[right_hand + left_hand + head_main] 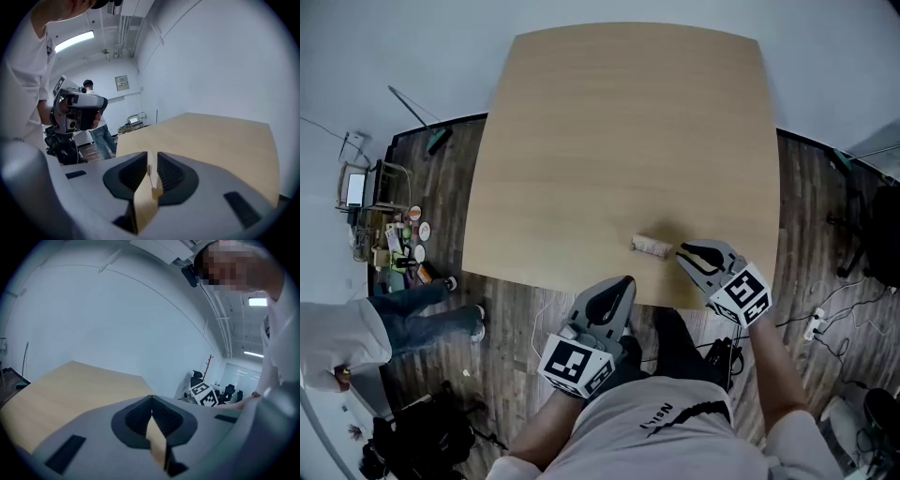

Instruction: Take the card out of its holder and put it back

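Your right gripper [682, 250] reaches over the near edge of the light wooden table [619, 141]. Its tips are right at the near end of the small pale card holder [652, 247], which lies flat on the tabletop just ahead of them. In the right gripper view, your right gripper [152, 157] has its jaws drawn in to a narrow slit. A thin pale card [149, 171] sits edge-on in that slit, pinched between the dark ribbed pads. The tabletop [220, 140] stretches away beyond the jaws and to their right.

Your left gripper [626, 281] is off the table, held low by your body, with its tips pointing at the table's near edge. It sits to the left of your right gripper and well short of the holder. In the left gripper view, your left gripper [151, 399] has its jaws closed, with the tips meeting and nothing held between them. The tabletop [70, 390] lies ahead of it and to its left, and the marker cube [201, 392] of your right gripper shows off to its right.
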Motion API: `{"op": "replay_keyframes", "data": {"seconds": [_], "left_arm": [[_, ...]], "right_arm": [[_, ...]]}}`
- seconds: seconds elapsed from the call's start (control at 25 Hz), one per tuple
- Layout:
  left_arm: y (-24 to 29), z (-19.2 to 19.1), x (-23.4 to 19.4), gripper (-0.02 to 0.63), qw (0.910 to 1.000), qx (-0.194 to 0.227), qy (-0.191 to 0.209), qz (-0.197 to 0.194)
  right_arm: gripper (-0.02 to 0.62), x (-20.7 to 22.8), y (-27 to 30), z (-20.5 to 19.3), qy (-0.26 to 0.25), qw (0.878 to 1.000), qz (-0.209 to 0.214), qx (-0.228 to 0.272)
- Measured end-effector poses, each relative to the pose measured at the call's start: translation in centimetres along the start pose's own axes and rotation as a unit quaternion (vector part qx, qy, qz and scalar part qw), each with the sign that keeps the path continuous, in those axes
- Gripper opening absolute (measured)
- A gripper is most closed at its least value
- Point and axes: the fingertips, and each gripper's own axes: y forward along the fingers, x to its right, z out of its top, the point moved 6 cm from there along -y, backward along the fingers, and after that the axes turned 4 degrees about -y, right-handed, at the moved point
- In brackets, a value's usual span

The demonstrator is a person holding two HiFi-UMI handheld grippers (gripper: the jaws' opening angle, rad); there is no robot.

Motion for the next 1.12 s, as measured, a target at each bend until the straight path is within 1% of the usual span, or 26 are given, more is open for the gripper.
{"op": "replay_keyframes", "data": {"seconds": [0.12,0.2,0.32,0.52,0.76,0.88,1.12], "left_arm": [[0.0,1.0,0.2,0.014,0.9999,-0.002,0.008,-0.005],[-0.4,1.6,0.6,0.013,0.9998,-0.003,0.015,-0.011],[-0.8,2.3,1.0,0.012,0.9995,-0.005,0.026,-0.019],[-4.4,2.1,2.8,0.013,0.998,0.005,0.048,-0.039],[-6.0,3.7,4.4,0.012,0.9957,0.028,0.059,-0.065],[-7.1,4.8,4.8,0.012,0.9936,0.044,0.068,-0.079],[-9.4,5.6,5.3,0.013,0.9922,0.058,0.067,-0.088]], "right_arm": [[0.072,-0.8,-0.9,2.4,0.002,1.0,-0.019,0.019],[0.054,-1.8,-1.7,4.1,0.004,0.999,-0.03,0.038],[0.044,-3.2,-2.6,6.7,0.009,0.997,-0.048,0.061],[0.025,-8.9,-4.2,9.0,-0.001,0.993,-0.086,0.079],[0.017,-12.8,-5.6,12.2,0.006,0.985,-0.131,0.112],[0.015,-14.3,-6.0,13.8,0.016,0.981,-0.142,0.128],[0.015,-16.8,-6.9,15.3,0.041,0.977,-0.141,0.154]]}}
